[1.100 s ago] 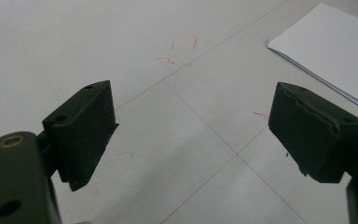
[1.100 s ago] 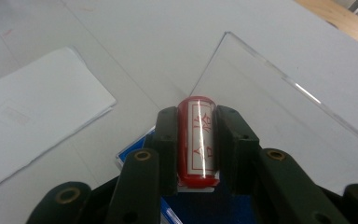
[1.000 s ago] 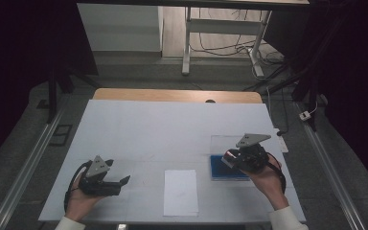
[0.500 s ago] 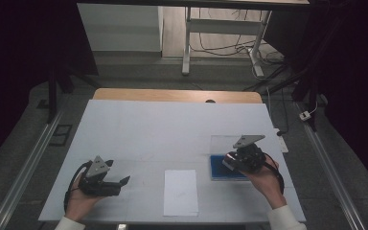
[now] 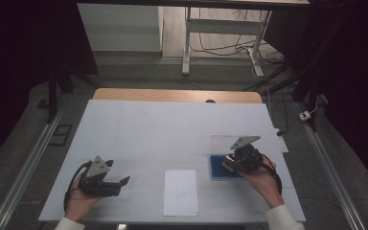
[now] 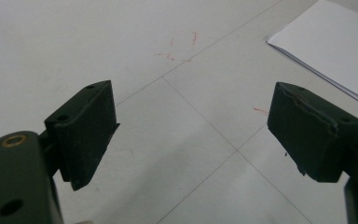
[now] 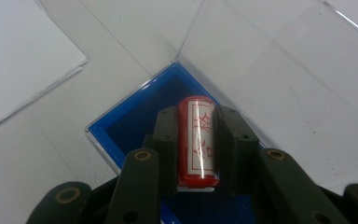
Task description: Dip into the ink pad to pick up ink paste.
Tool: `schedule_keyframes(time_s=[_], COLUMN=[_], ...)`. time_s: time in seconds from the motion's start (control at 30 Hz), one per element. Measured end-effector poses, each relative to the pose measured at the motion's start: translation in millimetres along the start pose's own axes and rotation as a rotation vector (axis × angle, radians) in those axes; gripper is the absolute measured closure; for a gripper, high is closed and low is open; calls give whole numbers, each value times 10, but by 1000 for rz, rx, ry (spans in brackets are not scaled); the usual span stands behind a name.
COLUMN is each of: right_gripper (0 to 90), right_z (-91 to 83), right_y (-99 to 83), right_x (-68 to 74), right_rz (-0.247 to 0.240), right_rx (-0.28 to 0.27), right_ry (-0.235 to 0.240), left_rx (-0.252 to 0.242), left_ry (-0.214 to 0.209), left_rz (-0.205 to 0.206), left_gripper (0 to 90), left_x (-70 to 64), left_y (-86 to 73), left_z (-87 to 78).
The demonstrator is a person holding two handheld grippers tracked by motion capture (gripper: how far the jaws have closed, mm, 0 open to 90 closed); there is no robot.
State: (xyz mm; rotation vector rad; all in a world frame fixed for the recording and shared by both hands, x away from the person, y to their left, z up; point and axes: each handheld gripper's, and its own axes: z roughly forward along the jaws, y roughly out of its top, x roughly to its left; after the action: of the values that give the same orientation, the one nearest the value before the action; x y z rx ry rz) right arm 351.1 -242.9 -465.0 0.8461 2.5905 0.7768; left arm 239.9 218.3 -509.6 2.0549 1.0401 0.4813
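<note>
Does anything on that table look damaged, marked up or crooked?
Small things only: faint red scribbles mark the table ahead of the left tongs, and the pad on one side looks cracked along its edge. The paper lies straight.

Glossy red stamp (image 7: pixel 198 140) (plastic, seemingly), clear plastic lid (image 7: pixel 279 70), matt white paper (image 5: pixel 180 191).
</note>
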Motion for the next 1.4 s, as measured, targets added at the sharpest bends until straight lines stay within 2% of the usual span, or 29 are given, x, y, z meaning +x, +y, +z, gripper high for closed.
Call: schedule_keyframes(time_s=[0.27, 0.47, 0.57, 0.97, 1.4], right_gripper=[703, 708, 708, 709, 710], right_z=[13, 55, 64, 72, 74], right_y=[-1, 53, 57, 2, -11], right_x=[-28, 9, 19, -17, -15], right_rz=[18, -4, -7, 12, 15], right_rx=[28, 92, 97, 61, 52], right_ry=[6, -15, -20, 2, 3], left_rx=[-2, 0, 2, 3, 2], left_ry=[3, 1, 2, 1, 1], left_rz=[-2, 2, 0, 1, 7], left_gripper=[157, 158, 159, 160, 161], left_x=[-1, -10, -13, -26, -34], left_y=[-1, 0, -5, -4, 0], left_z=[-9, -11, -11, -12, -10])
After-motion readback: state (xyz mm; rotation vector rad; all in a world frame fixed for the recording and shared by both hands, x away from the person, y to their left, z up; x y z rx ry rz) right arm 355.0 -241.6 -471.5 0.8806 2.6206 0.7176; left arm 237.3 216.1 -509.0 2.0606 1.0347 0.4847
